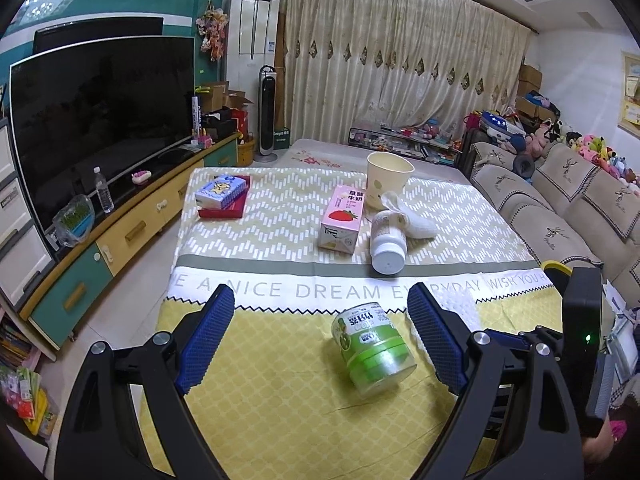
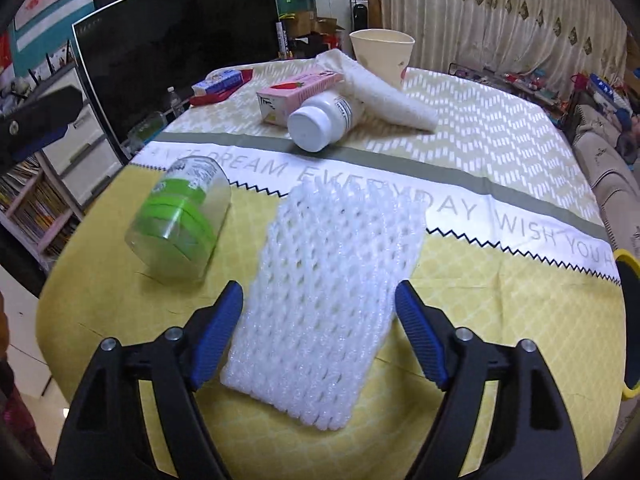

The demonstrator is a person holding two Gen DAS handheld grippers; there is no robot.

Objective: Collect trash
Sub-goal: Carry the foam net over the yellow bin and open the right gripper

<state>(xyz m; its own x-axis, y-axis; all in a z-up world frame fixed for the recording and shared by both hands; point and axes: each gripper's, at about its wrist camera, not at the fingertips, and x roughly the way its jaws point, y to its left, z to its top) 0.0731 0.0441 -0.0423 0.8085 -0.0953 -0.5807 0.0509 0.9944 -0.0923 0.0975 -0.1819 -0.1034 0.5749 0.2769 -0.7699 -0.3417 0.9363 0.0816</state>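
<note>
A white foam net sleeve (image 2: 326,304) lies flat on the yellow part of the cloth-covered tabletop (image 2: 500,320), directly between the spread blue pads of the right claw (image 2: 320,332), which pinches nothing yet. The sleeve looks feather-light, soft and springy; it would likely crush and spring back under pressure, so a firm pinch across its near narrow end, pads on either long edge, seems the surest hold. Little can break here, though so light a thing might slip free or flutter when lifted.

Just to its left a clear plastic jar with a green label (image 2: 180,224) rests on its side, apparently empty, rigid and smooth, liable to roll away if nudged. The left claw (image 1: 320,344) stands wide open around that same jar in its own view, the pads clear of it. A grip across the jar's round body, square to its axis, looks best.

Farther back lie a white pill bottle (image 2: 320,120) on its side, a pink milk carton (image 2: 296,94), a rolled white cloth (image 2: 384,92) and an upright paper cup (image 2: 382,54), grouped near one another.
</note>
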